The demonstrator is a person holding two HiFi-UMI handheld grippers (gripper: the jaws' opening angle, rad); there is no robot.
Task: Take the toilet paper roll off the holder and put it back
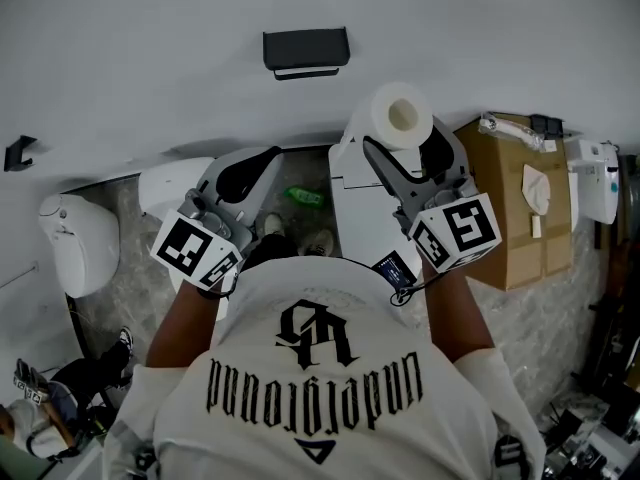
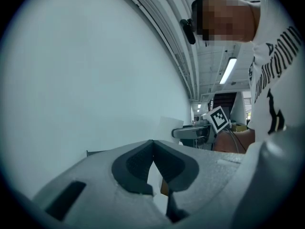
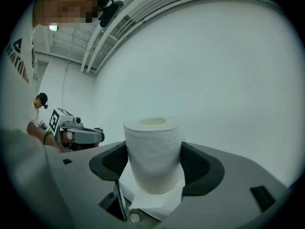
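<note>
- White toilet paper roll (image 3: 153,156): stands upright between the jaws of the right gripper (image 3: 155,149), pressed from both sides, with a loose sheet hanging beneath.
- Black holder (image 1: 306,50): on the wall, well beyond both jaws.
- Left gripper (image 2: 152,151): jaw tips touching, nothing between.

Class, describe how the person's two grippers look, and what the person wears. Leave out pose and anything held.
The left gripper and right gripper have light grey, rounded bodies with dark pads. Each carries a cube bearing black-and-white square markers. A thin dark cable trails from the right one. The person wears a white short-sleeved T-shirt with black lettering.
</note>
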